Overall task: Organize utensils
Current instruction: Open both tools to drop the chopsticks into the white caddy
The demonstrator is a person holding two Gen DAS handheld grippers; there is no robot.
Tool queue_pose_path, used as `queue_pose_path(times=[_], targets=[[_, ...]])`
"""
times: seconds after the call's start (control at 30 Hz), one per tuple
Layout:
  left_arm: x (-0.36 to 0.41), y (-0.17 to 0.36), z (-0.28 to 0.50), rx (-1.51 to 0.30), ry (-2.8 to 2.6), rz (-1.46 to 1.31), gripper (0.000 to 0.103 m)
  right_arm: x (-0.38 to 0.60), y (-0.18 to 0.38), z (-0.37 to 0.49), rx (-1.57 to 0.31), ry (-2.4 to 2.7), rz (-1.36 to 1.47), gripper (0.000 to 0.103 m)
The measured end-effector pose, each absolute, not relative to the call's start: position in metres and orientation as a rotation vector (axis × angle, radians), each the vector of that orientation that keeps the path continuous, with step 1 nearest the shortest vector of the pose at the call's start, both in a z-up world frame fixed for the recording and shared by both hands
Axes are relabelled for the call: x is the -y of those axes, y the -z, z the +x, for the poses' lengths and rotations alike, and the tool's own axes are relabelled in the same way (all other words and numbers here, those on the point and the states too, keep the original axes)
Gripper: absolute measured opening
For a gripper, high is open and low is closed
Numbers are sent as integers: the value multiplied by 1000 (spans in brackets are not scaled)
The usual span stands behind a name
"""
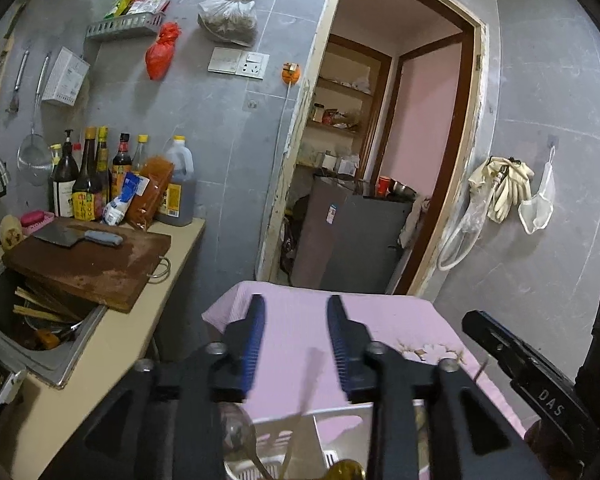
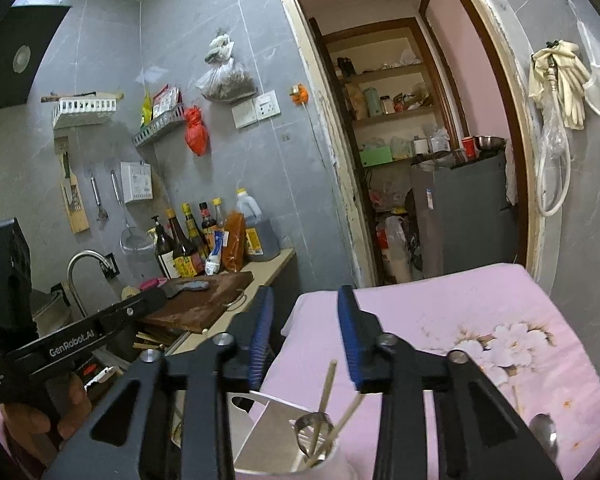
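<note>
A white utensil holder point(image 2: 284, 432) is cut off by the lower edge in both views. A spoon point(image 2: 544, 438) is half hidden behind the right gripper's arm. One chopstick point(image 1: 306, 384) is motion-blurred.

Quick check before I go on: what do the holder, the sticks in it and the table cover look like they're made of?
Holder: looks like white moulded plastic, smooth and matte, with thin walls and a slotted base.
Sticks: pale tan, thin and straight, probably bamboo or wood chopsticks.
Cover: pink woven cloth with a printed flower pattern; it drapes softly over the table edge.
Spoon in the holder: shiny, mirror-like, most likely steel.
</note>
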State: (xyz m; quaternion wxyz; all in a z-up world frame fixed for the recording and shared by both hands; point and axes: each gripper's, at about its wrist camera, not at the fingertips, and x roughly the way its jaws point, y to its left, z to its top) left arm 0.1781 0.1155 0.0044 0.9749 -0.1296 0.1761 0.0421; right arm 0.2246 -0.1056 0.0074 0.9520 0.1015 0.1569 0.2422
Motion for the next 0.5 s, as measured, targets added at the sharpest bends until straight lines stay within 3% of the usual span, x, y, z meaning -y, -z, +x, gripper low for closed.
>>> queue_pose_path(times=[0.07, 0.23, 0.4, 0.5], targets=[[-112, -8, 174, -363, -82, -256, 41, 116, -15, 220, -308, -478, 201, 35], [-94, -21, 165, -356, -83, -224, 62, 145, -33, 211, -280, -426, 191, 56], [-70, -32, 162, -342, -74, -210, 87, 182, -43, 202, -268, -350, 173, 85], [-49, -36, 160, -325, -79, -192, 100, 208, -44, 196, -267, -293, 152, 97]])
